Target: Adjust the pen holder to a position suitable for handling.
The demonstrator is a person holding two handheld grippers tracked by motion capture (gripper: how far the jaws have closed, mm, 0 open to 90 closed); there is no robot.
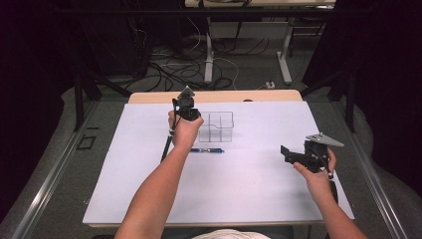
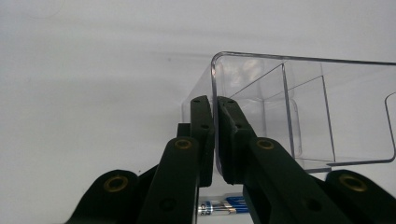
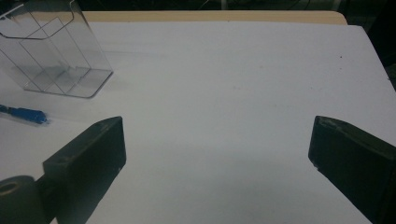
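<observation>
Pinching the near-left wall of the clear organizer (image 2: pixel 299 107) between clenched jaws, the left gripper (image 2: pixel 215 140) held it beyond the blue pen (image 1: pixel 206 150), whose long axis ran crosswise, while the right gripper (image 3: pixel 217 149) waited released, well apart.

A lab or test room, by the look of it. I work at a table (image 1: pixel 149 209) covered with a plain white sheet. Behind it, loose cables (image 1: pixel 174 69) lie tangled across a grey carpeted floor (image 1: pixel 249 69). Metal legs of other desks (image 1: pixel 286 64) stand back there, with a power strip (image 1: pixel 269 84) near one. Dark frame bars (image 1: pixel 79 99) and black curtains (image 1: pixel 388 74) close in both sides of my bench.
</observation>
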